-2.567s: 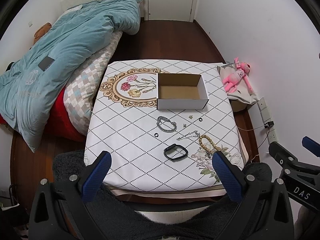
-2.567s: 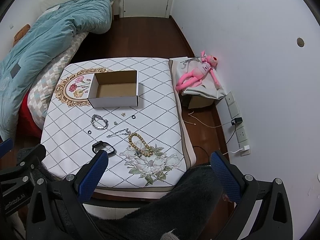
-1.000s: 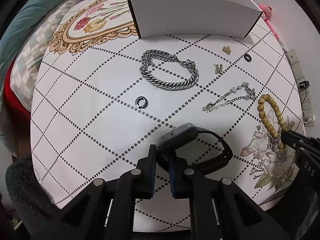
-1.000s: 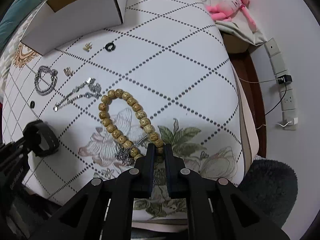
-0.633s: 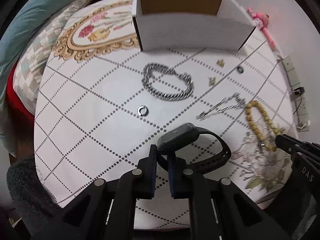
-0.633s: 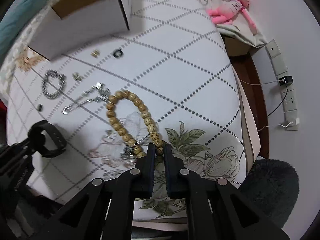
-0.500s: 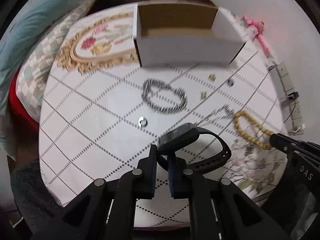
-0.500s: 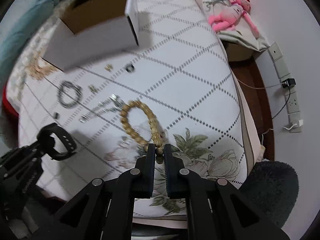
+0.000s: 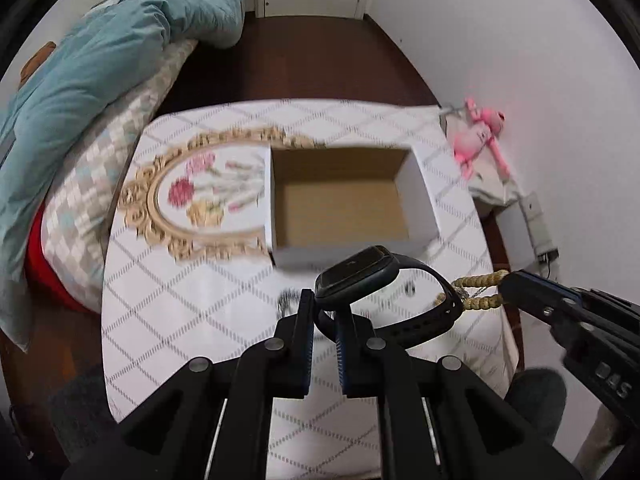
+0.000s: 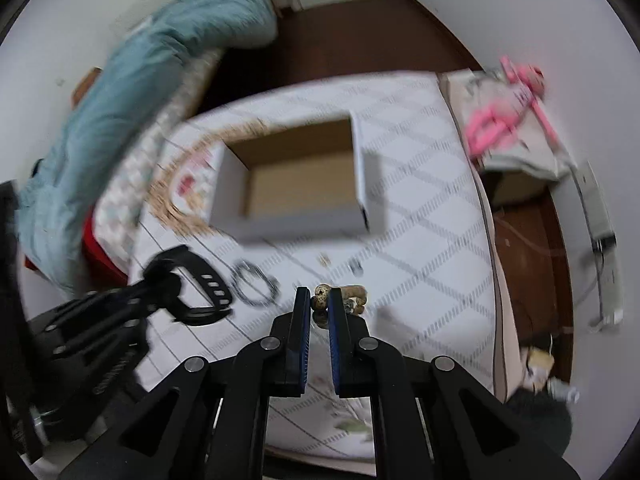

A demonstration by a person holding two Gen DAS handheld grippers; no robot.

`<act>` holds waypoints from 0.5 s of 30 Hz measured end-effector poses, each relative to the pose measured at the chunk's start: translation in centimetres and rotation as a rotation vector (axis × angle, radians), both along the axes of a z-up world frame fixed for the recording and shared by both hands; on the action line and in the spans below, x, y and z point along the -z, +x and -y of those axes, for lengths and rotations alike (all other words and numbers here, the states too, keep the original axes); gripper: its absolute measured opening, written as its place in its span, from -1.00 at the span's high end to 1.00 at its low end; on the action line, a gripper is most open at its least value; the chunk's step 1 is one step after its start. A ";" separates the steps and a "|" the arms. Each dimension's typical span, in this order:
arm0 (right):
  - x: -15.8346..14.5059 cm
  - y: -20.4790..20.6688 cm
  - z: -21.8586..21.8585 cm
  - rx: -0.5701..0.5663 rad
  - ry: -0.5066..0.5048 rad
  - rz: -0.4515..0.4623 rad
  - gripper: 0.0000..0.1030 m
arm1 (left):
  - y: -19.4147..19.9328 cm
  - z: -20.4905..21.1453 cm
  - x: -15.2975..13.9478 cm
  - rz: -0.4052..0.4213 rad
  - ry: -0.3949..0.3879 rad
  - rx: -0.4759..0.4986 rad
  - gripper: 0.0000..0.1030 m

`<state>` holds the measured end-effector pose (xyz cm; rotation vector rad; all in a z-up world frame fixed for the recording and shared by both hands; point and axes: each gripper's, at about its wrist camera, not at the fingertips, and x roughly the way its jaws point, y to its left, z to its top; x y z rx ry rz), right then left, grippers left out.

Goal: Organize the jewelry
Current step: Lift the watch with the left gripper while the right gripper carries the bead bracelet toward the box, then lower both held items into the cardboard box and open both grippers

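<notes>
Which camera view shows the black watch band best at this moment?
The left wrist view: the black watch band, pinched in the left gripper, fills the centre and looks sharp. In the right wrist view the band appears small, blurred, at the left edge.

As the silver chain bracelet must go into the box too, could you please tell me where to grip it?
Pinch one side of the silver chain bracelet, coming from straight above. It lies flat on the tablecloth as an open loop, so one tool finger can probably drop inside the ring and the other outside.
</notes>
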<state>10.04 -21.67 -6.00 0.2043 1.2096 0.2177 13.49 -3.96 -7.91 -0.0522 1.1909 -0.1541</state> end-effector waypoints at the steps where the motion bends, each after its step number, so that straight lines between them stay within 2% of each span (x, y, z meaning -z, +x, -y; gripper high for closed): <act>1: -0.8 0.8 -0.3 -0.009 0.004 0.017 0.83 | 1.0 -0.2 -0.2 0.004 0.001 -0.007 0.87; 4: -2.4 4.0 -1.2 -0.022 -0.004 0.057 0.83 | 4.0 -0.7 -0.1 0.005 0.015 -0.021 0.87; 7: -2.4 7.2 -2.1 -0.028 -0.006 0.055 0.83 | 6.4 -1.1 0.6 -0.015 0.019 -0.032 0.87; 12: -0.2 12.0 -3.2 -0.033 -0.022 0.013 0.83 | 10.2 -1.6 2.6 -0.082 0.003 -0.026 0.82; 15: 1.2 13.7 -3.5 -0.042 -0.024 -0.012 0.82 | 11.7 -1.6 3.6 -0.123 -0.013 -0.022 0.66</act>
